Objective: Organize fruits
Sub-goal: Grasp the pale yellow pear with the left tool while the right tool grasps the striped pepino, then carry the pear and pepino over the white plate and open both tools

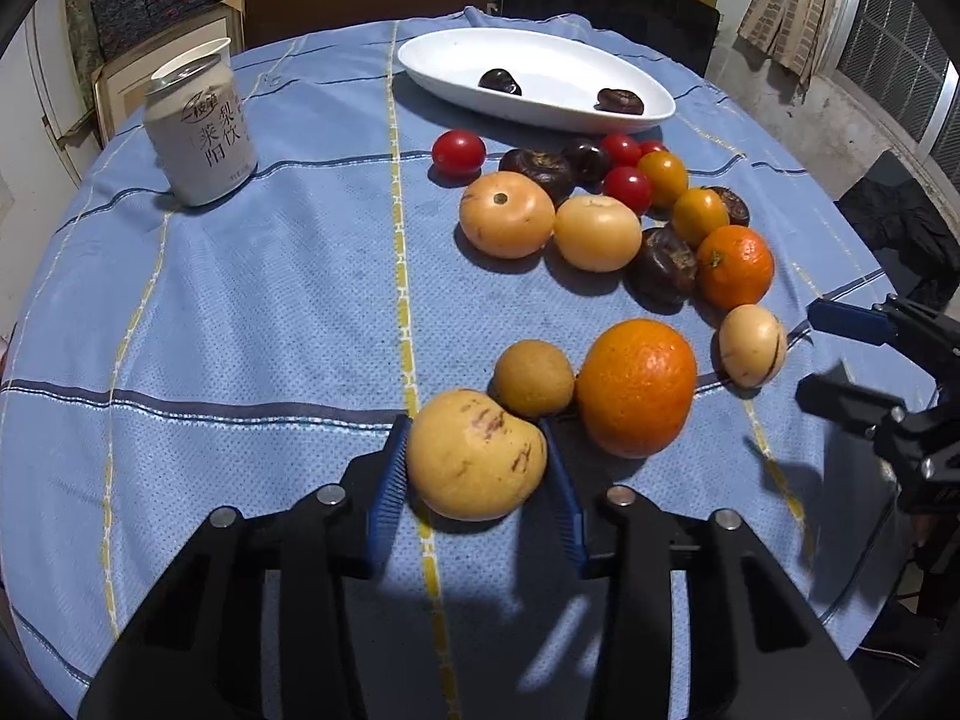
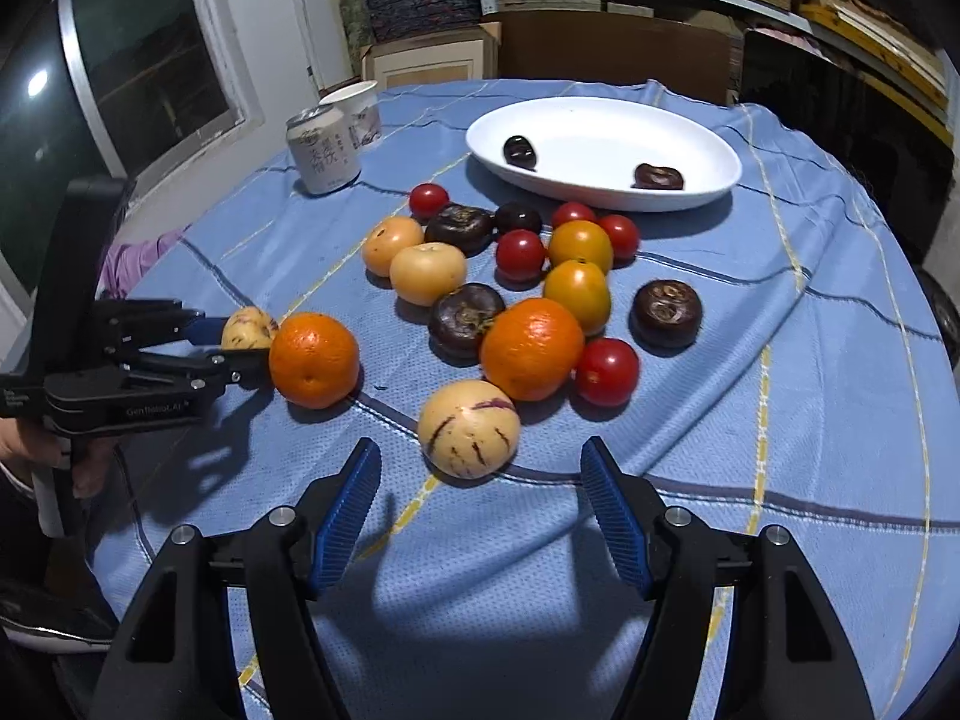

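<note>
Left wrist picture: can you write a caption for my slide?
Left gripper shut on a pale yellow purple-streaked melon beside a big orange on the blue striped tablecloth.

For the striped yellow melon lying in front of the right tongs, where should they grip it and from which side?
Grip the striped yellow melon across its widest middle, coming from the near side, where the cloth is bare. The open right tongs already face it, angled down. An orange touches its far side, so an approach from behind looks blocked.

Blue-clothed table (image 1: pixel 240 312), fruits (image 1: pixel 600 228), white dish (image 1: pixel 444 69), can (image 1: pixel 201 132)
</note>
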{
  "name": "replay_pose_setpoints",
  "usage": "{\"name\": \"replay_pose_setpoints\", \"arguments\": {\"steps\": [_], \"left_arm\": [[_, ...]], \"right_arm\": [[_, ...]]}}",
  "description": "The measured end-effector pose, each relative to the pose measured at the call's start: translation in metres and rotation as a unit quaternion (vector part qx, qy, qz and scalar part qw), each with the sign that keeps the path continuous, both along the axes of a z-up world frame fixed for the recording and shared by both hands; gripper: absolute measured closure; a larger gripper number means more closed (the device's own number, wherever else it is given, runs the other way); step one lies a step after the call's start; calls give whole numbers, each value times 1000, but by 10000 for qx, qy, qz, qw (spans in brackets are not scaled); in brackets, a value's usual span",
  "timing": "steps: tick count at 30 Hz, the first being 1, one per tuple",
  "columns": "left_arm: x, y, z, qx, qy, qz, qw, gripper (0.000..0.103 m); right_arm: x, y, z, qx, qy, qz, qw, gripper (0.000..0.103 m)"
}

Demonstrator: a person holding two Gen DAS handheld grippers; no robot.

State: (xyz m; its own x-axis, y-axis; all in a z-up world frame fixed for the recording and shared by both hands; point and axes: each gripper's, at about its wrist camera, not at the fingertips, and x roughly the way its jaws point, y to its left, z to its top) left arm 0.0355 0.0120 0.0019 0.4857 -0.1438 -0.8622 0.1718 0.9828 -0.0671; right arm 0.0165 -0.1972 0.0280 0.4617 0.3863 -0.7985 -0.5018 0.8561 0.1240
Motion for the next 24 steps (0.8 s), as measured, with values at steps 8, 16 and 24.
{"name": "replay_pose_setpoints", "arguments": {"steps": [8, 16, 24], "left_arm": [[-1, 1, 0, -56, -20, 12, 10000, 61], [-4, 3, 1, -59, 13, 41, 10000, 62], [-10, 5, 1, -81, -13, 57, 9999, 62]], "right_arm": [[8, 19, -10, -236, 2, 61, 9997, 37], [10, 23, -19, -360, 50, 1, 9993, 61], [6, 2, -15, -26, 207, -129, 9997, 61]]}}
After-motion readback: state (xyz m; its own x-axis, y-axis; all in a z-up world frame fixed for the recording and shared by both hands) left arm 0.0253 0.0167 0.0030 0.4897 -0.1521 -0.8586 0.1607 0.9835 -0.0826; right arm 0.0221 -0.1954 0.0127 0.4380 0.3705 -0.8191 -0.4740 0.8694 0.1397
